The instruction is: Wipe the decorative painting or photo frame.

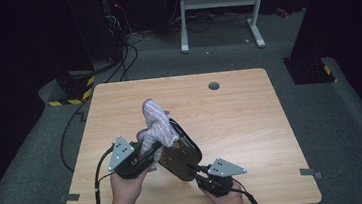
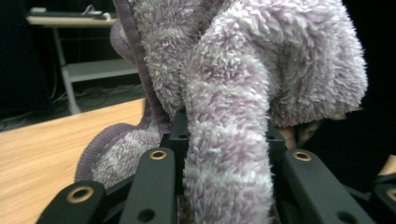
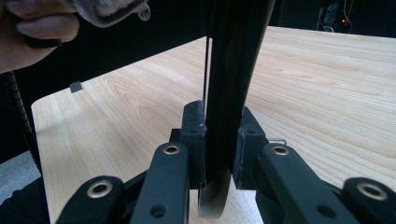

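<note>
Two grippers are at work above the near half of the wooden table (image 1: 230, 107), each in one of the person's hands. The left gripper (image 1: 149, 151) has its jaws closed on a fuzzy lilac-and-white striped cloth (image 1: 157, 124); in the left gripper view a thick roll of that cloth (image 2: 229, 154) runs up between the two black jaws, which press it from both sides, and more of it bunches above and to the left (a darker purple hem edges the fold there). From the high view the cloth stands up from the gripper and drapes over the upper edge of a dark flat tray (image 1: 180, 155).

The right gripper (image 1: 194, 170) grips that tray by its near lower edge. In the right gripper view the tray (image 3: 231, 70) appears edge-on as a thin dark slab rising straight up between the jaws, which are drawn in narrowly against its two faces. The tray is held off the table, tilted, with its broad glossy face toward the camera in the high view, and it sits between the two grippers, just right of the cloth.

Beyond them, the far half of the table is bare wood with a small round grommet hole (image 1: 213, 86) near the back edge. On the dark floor behind stand a white metal frame (image 1: 220, 8) and some loose cables (image 1: 120, 62).
</note>
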